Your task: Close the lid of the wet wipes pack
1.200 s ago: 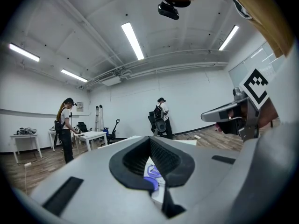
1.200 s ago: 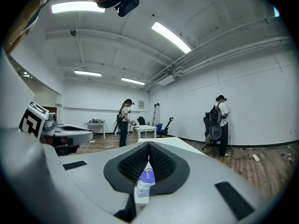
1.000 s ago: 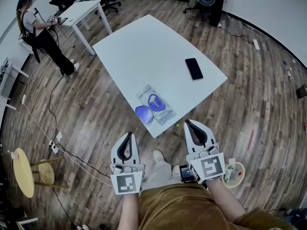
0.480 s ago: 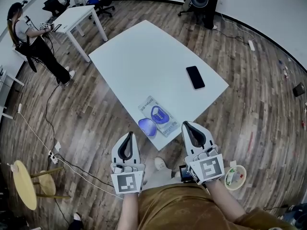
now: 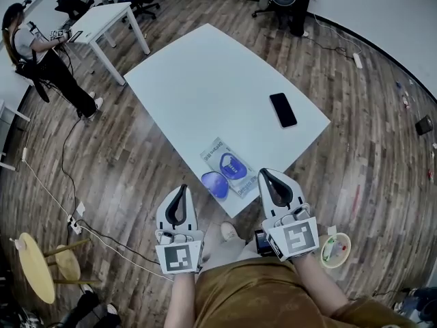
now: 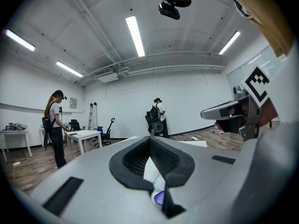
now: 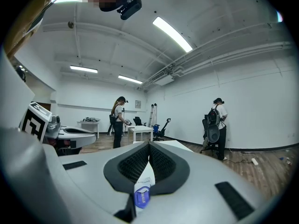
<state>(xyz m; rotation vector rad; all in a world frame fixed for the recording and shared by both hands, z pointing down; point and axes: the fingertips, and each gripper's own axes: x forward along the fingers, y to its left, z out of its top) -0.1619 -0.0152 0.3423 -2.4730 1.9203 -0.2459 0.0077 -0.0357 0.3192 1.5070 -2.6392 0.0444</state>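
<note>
Standoff to the wet wipes pack (image 5: 230, 164) has shrunk over the last second, so the pack now lies at the near edge of the table (image 5: 205, 80), its blue lid (image 5: 214, 183) flipped open leftward, just ahead of the left gripper (image 5: 180, 191) and right gripper (image 5: 268, 176), both with jaws pressed together on nothing, and closing has not yet begun.
</note>
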